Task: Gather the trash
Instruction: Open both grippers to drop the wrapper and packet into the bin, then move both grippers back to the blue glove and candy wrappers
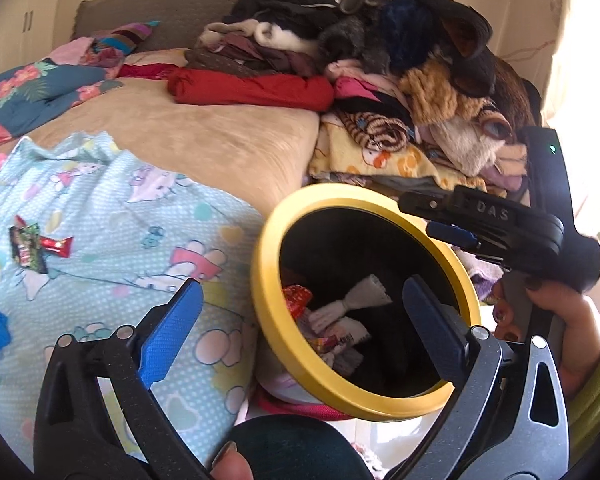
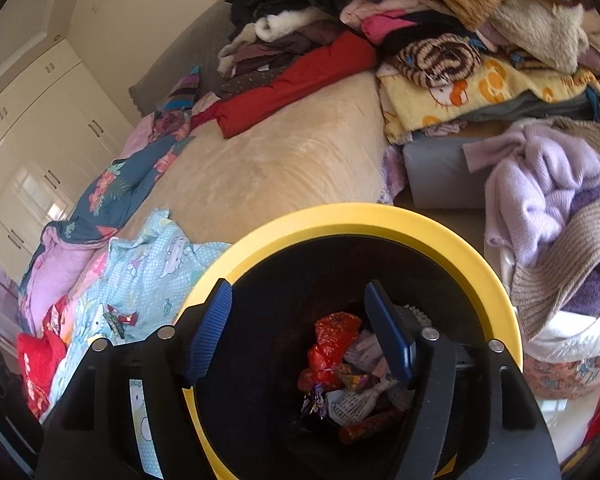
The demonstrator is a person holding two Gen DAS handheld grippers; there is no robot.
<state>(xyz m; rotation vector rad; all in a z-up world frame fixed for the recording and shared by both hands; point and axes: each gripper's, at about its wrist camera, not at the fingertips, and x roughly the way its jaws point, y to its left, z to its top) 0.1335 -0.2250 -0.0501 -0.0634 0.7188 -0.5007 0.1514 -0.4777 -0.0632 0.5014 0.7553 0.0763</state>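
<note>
A black bin with a yellow rim (image 1: 268,240) (image 2: 480,256) stands beside the bed and holds several wrappers (image 1: 332,320) (image 2: 340,364). My left gripper (image 1: 300,324) is open and empty, its right finger over the bin mouth. My right gripper (image 2: 296,328) is open and empty, hovering directly over the bin; it also shows in the left wrist view (image 1: 480,224). Two wrappers lie on the light blue cartoon blanket: a dark green one (image 1: 28,248) and a red one (image 1: 58,245), also seen in the right wrist view (image 2: 120,320).
The bed has a beige cover (image 1: 204,136) (image 2: 268,160). A tall heap of clothes and blankets (image 1: 380,60) (image 2: 440,20) fills its far side. A lilac sweater pile (image 2: 552,200) sits right of the bin. White wardrobes (image 2: 40,128) stand at the left.
</note>
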